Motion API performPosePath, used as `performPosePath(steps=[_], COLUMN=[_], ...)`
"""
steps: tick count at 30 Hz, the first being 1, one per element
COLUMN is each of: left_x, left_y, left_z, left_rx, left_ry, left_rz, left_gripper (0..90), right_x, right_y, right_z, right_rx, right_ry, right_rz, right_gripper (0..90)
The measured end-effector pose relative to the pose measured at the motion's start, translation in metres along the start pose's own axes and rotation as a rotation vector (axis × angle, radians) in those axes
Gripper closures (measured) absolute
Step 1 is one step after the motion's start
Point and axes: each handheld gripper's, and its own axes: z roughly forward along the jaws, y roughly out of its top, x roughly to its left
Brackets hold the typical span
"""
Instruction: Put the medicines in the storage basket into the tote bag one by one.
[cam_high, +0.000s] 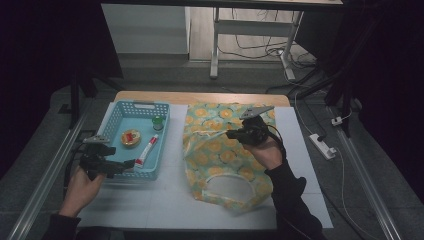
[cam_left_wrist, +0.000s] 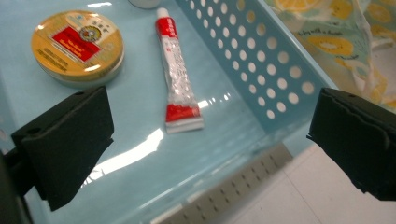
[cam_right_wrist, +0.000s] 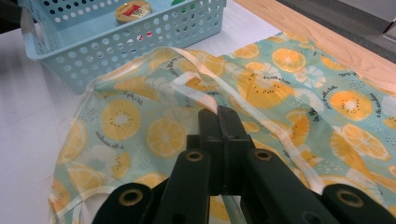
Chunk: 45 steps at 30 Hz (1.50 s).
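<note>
A: What did the left gripper (cam_high: 131, 163) do?

B: Its jaws stood spread over the blue basket's (cam_left_wrist: 261, 70) near wall, nothing between them. Just ahead lay the red tube (cam_left_wrist: 175, 74), with the round tin (cam_left_wrist: 77, 46) to its left, likely the next picks.

A: And the right gripper (cam_right_wrist: 219, 122)?

B: It pinched the white handle (cam_right_wrist: 196, 91) of the lemon-print bag (cam_high: 220, 155) beneath it, probably holding the bag up, ready for filling.

The bag (cam_high: 225, 150) is soft cloth, light green with yellow and orange fruit slices all over it. It lies crumpled on the white worktop (cam_high: 165, 200), just beside the blue basket (cam_high: 116, 119), and one part near its cream strap (cam_right_wrist: 196, 84) is pinched and lifted up. In the basket lies a red and white tube (cam_left_wrist: 176, 74), flat on the bottom.
</note>
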Motion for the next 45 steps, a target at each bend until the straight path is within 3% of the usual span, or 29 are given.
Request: performPosePath(steps=[15, 19, 24, 37, 45], left_x=[0.018, 0.025, 0.034, 0.056, 0.072], left_y=[0.031, 0.039, 0.05, 0.071, 0.075], left_z=[0.018, 0.023, 0.033, 0.06, 0.084], left_rx=[0.033, 0.033, 0.063, 0.108, 0.134], left_ry=[0.027, 0.012, 0.05, 0.103, 0.095], left_rz=[0.025, 0.02, 0.017, 0.021, 0.027], left_gripper=[0.1, 0.1, 0.1, 0.0, 0.0], right_x=[-0.001, 0.0, -0.001, -0.002, -0.003], right_y=[0.0, 0.0, 0.0, -0.001, -0.001], right_z=[-0.001, -0.001, 0.0, -0.001, 0.001], right_rx=[-0.017, -0.017, -0.016, -0.015, -0.009], right_ry=[0.001, 0.003, 0.005, 0.006, 0.009], right_rz=[0.007, 0.007, 0.009, 0.011, 0.01], right_gripper=[90.0, 90.0, 90.0, 90.0, 90.0])
